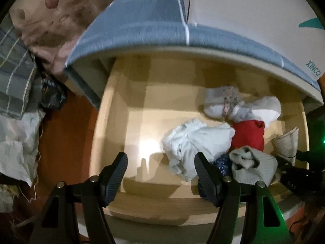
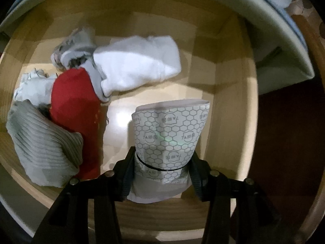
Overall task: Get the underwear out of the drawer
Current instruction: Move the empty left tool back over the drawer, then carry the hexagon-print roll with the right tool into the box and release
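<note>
Right tool [image 2: 161, 167] is seen nearest, clenched on a folded piece of underwear [image 2: 170, 130] printed with a hexagon pattern; both pads are pressed against its lower end, and its long axis runs up and away from the jaws, roughly along the line of the tool. Underwear is judged lifted a little above the drawer floor [image 2: 119, 120], though whether its far end is clear of the wood cannot be told. Left tool [image 1: 160, 174] is held released, jaws wide, with nothing between them; bare drawer floor is seen through the gap.

Just beyond the left tool's right finger [image 1: 205, 174] a grey ribbed garment [image 1: 251, 166] is lying, with a crumpled white garment [image 1: 195, 142] beside it and a red garment [image 1: 248, 136] behind. Farther back, a white folded cloth [image 2: 138, 65] and a patterned bundle [image 1: 223, 101] are noted near the drawer's rear wall.

Remaining pile is judged to lie to the right of the left tool, near it, so that arm is the closer one for the next pick.
</note>
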{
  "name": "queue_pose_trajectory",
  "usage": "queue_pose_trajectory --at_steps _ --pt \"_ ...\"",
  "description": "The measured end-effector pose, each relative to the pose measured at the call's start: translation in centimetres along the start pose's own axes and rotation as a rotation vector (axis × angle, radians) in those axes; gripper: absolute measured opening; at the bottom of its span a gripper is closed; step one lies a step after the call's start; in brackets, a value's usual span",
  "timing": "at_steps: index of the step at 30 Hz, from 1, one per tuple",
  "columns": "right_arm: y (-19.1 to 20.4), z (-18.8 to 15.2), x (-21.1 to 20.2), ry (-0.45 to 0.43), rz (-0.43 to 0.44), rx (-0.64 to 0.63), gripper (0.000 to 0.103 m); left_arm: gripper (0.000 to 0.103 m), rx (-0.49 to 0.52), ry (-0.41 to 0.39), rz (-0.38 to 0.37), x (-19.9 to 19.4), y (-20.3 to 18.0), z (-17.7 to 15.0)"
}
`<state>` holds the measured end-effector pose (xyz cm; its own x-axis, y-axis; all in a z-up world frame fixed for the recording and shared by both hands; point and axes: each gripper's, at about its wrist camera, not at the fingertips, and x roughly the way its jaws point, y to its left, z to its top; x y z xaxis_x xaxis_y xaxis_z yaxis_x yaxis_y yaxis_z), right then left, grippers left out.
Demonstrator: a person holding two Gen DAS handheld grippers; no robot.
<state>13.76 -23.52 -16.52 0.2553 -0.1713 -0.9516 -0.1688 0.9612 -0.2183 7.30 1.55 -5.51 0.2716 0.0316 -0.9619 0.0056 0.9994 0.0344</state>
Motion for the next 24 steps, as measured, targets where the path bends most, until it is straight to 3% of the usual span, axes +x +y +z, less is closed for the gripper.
queue_pose_trajectory --at_steps 3,9,15,24 --pt "-0.1 -0.2 -1.0 -0.026 0.003 0.005 0.044 0.070 0.000 0.014 0.004 0.6 -0.5 -0.7" --pt "-0.8 -0.7 -3.5 -0.113 0.007 0.015 0.044 0.070 -0.070 0.048 -0.075 1.2 -0.4 -1.2" --pt "-1.6 -1.2 -6.7 -0.161 0.026 0.008 0.044 0.070 -0.083 0.071 -0.063 1.7 -0.7 -1.4" --pt "-3.3 -0.8 -11.9 -0.222 0.070 0.023 0.044 0.070 -0.190 0.110 -0.124 3.0 1.5 -1.6"
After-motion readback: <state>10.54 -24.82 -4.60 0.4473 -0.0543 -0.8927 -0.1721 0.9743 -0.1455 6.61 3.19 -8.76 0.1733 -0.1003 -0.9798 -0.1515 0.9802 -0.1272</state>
